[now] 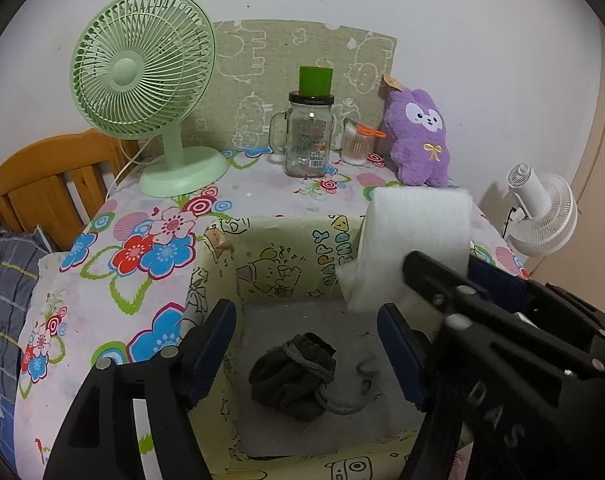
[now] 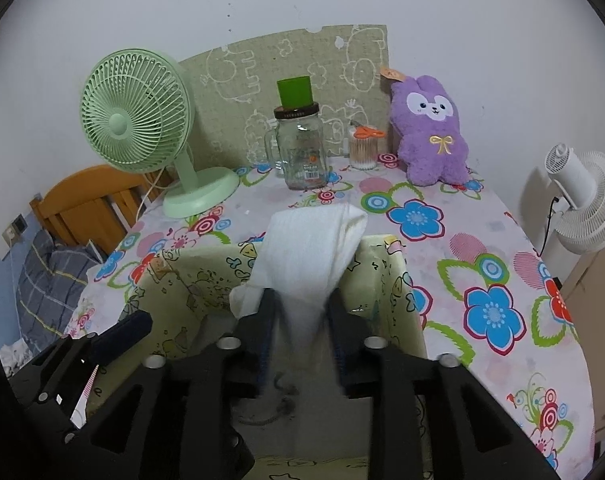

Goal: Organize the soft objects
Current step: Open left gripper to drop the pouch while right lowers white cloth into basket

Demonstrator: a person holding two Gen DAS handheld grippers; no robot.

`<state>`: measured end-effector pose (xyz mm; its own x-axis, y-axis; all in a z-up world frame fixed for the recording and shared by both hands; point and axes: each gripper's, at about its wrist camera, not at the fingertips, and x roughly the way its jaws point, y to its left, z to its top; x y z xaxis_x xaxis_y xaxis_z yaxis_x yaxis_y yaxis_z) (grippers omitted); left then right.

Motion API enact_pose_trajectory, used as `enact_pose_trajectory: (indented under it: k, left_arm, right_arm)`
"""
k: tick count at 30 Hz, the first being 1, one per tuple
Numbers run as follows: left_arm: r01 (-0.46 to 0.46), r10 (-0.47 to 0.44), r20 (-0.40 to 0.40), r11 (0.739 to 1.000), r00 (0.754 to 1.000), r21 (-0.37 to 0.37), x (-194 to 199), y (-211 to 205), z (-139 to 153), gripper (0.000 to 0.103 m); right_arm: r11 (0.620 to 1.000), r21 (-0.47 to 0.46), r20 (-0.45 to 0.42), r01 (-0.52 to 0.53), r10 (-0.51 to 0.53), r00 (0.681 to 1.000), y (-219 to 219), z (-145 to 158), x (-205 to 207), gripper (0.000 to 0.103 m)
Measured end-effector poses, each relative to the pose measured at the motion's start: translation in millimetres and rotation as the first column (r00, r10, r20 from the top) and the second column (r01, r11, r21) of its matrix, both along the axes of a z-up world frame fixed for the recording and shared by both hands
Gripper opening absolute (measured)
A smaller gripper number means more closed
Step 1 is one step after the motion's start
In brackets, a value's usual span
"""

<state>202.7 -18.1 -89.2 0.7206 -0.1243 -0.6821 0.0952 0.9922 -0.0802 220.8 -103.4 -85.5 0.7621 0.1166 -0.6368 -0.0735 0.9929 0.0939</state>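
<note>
A yellow cartoon-print storage box (image 1: 286,256) stands on the flowered table, also in the right wrist view (image 2: 398,280). A dark bundled cloth (image 1: 294,376) lies on its grey floor. My left gripper (image 1: 306,344) is open and empty, just above the box and over the dark cloth. My right gripper (image 2: 300,320) is shut on a folded white towel (image 2: 310,248) and holds it over the box; the towel also shows in the left wrist view (image 1: 414,240). A purple plush bunny (image 2: 432,128) sits at the table's back right, also in the left wrist view (image 1: 418,136).
A green desk fan (image 1: 142,80) stands at the back left. A glass jar mug (image 1: 308,136) with a green cup on top and a cotton swab holder (image 1: 358,144) stand at the back. A white fan (image 2: 582,200) is off the right edge. A wooden bed frame (image 1: 42,184) is left.
</note>
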Motion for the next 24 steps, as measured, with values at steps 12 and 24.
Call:
enact_pose_trajectory:
  k: [12,24]
  left_arm:
    - [-0.005,0.005,0.010,1.000,1.000,0.013,-7,-4,8,0.098]
    - [-0.006,0.005,0.054,1.000,0.999,0.016,-25,-6,27,0.101]
  right_arm:
    - [1.000,-0.031,0.040,0.001,0.000,0.999,3,9,-8,0.085]
    - [1.000,-0.026,0.086,0.012,-0.010,0.996,1,26,-27,0.094]
